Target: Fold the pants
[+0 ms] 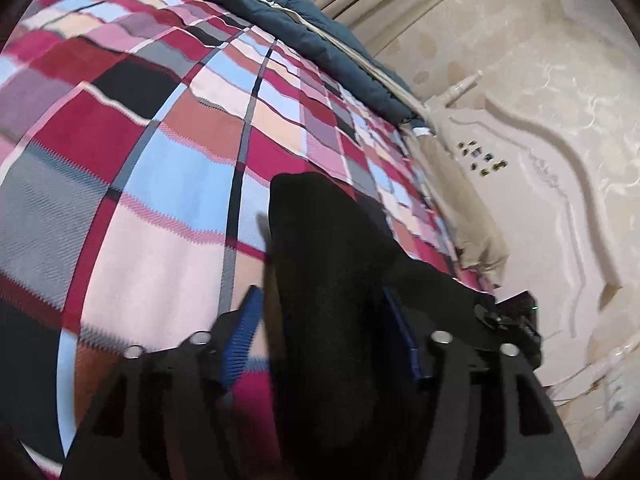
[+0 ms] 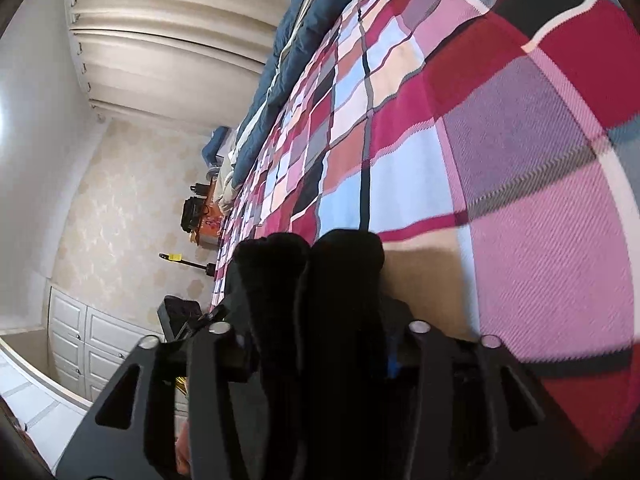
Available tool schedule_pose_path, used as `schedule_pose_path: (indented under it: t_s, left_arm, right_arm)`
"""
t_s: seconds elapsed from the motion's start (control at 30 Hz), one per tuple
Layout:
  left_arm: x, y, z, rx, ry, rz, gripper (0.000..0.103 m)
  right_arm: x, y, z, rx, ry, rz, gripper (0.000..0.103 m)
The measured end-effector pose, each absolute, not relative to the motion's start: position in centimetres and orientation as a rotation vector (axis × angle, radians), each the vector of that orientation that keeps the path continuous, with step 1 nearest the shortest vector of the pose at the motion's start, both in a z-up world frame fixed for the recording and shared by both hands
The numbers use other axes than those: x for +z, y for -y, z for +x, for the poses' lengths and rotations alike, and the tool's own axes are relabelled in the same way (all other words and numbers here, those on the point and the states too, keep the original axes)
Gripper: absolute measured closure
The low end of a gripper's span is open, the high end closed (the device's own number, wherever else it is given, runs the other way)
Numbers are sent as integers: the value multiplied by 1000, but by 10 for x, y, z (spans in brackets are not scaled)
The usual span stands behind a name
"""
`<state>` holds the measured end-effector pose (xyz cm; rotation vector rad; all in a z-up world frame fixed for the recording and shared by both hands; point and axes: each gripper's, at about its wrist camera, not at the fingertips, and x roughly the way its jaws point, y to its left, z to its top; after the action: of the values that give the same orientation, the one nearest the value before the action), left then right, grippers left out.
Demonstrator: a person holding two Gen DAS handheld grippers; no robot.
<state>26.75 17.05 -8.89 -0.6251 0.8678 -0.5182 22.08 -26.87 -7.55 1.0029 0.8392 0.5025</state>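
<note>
Looking along my left hand-held gripper (image 1: 320, 340), its blue pads are spread, black pants (image 1: 320, 264) loose between them; whether the right hand-held gripper (image 2: 320, 344) pinches them I cannot tell. Soft, limp, light cloth on the plaid bed (image 1: 160, 152); I'd take the hems.

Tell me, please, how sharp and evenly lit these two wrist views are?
Left wrist view: strong fisheye bending of the plaid bedspread, motion smear, black pants without detail. Right wrist view: blurred plaid at right, glare on the left wall, pants equally featureless.
</note>
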Motion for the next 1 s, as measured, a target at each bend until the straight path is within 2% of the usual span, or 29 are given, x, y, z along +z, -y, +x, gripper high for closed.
schedule_pose_path:
  t_s: [0.03,0.07,0.17,0.47,0.67,0.87,0.9,0.93,0.97,1.0]
  left_arm:
    - [-88,-173,263,-526,-866,-636,30]
    - [-87,-176,255,-536,-867,-649,30]
    - [-88,-183,231,-547,-891,-693,29]
    - [-93,-188,159,-594,-975,-882,24]
    - [-94,-179,154,-596,-973,-962,20]
    - [-95,-171,151,-609,-989,-941,20]
    - [-94,-170,152,-603,-988,-935,20]
    - [-94,-170,152,-594,-989,-927,24]
    - [-95,-168,152,-567,-1000,-902,30]
    - [-98,-167,150,-538,-1017,-879,46]
  right_arm:
    - [-73,269,214,499,-834,1000,44]
    - [-70,270,207,495,-830,995,38]
    - [-64,275,175,470,-831,991,32]
    - [-64,278,90,423,-831,1051,24]
    - [-61,261,91,388,-841,994,13]
    - [-61,239,104,384,-894,943,12]
    - [-60,237,105,379,-899,936,12]
    - [-60,234,105,367,-906,924,17]
    - [-63,231,107,361,-931,917,39]
    - [-66,230,107,378,-947,939,51]
